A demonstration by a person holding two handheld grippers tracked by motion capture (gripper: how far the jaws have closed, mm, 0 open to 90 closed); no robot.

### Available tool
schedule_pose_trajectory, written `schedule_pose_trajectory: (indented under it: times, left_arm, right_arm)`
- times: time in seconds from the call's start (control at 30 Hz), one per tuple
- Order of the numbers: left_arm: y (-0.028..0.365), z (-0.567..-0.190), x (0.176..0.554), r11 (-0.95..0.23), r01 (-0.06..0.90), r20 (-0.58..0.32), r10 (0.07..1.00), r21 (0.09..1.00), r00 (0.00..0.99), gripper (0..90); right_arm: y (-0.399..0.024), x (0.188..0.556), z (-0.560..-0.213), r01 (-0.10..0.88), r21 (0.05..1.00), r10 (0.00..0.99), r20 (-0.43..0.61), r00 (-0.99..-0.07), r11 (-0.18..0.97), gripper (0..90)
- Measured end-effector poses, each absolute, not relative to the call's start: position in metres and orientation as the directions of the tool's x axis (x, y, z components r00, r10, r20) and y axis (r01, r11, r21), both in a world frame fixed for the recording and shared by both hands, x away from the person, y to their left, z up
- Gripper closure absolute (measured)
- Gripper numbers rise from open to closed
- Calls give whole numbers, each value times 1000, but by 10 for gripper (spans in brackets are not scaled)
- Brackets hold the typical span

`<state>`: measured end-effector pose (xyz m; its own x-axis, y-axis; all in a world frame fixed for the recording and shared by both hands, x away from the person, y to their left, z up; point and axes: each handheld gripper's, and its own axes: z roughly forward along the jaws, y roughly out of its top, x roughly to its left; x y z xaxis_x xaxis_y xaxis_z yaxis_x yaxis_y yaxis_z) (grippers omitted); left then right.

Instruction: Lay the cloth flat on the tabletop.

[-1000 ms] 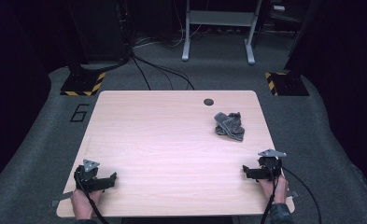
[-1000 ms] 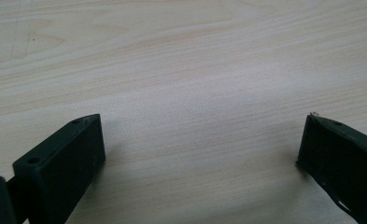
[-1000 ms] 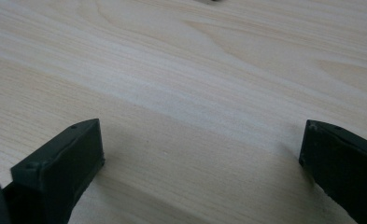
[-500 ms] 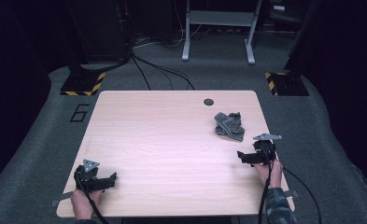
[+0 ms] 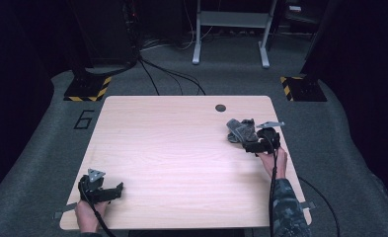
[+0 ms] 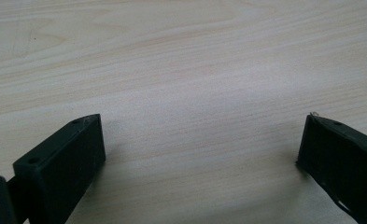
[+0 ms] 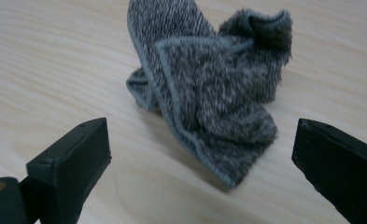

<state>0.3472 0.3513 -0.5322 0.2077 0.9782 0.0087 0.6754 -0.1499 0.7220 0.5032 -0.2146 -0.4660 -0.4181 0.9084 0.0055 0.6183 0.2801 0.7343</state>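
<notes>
A crumpled grey knitted cloth (image 5: 241,130) lies on the light wooden table (image 5: 181,158) near its right edge. My right gripper (image 5: 251,147) sits just beside it, open. In the right gripper view the cloth (image 7: 214,88) lies just ahead of the two spread black jaws, nothing between them. At the near left corner of the table my left gripper (image 5: 116,190) rests low, also open. The left gripper view has bare wood (image 6: 190,93) between its wide-apart jaws.
A dark round cable hole (image 5: 220,107) sits near the table's far edge. Beyond the table, on grey carpet, are black cables (image 5: 167,74), yellow-black striped bases (image 5: 88,88) and a metal stand's legs (image 5: 231,29). A "6" is marked on the floor at left (image 5: 84,119).
My right gripper has moved forward from the table's near right part up to the grey cloth. The left gripper has stayed where it was.
</notes>
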Motion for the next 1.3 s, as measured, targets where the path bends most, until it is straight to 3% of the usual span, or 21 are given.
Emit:
schedule_pose_trajectory:
  times: [0.23,0.57,0.6,0.87,0.9,0.93,1.07,1.3]
  left_arm:
    - [351,-532,347,-149,675,8,978,722,207,4]
    - [351,-532,347,-148,675,7,978,723,206,4]
    - [351,-532,347,-149,675,8,978,722,207,4]
    - [351,-532,347,-148,676,5,978,722,209,5]
    - [351,-532,347,-148,676,5,978,722,209,5]
    - [351,-533,347,-142,674,1,979,725,205,4]
    - [351,-532,347,-148,676,5,978,722,209,5]
    - [351,-532,347,-148,676,5,978,722,209,5]
  right_arm:
    - [-205,527,-466,627,730,913,10,-408,273,70]
    - [-202,547,-474,624,734,914,14,-406,266,201]
    - [-199,551,-476,631,723,912,4,-411,281,286]
    - [-194,558,-489,664,691,914,10,-405,286,613]
    - [-194,558,-489,664,691,914,10,-405,286,613]
    - [-194,558,-490,659,696,912,13,-409,286,701]
    - [-191,554,-494,632,716,912,-16,-409,296,759]
    - [-190,544,-480,600,740,895,-4,-446,303,766]
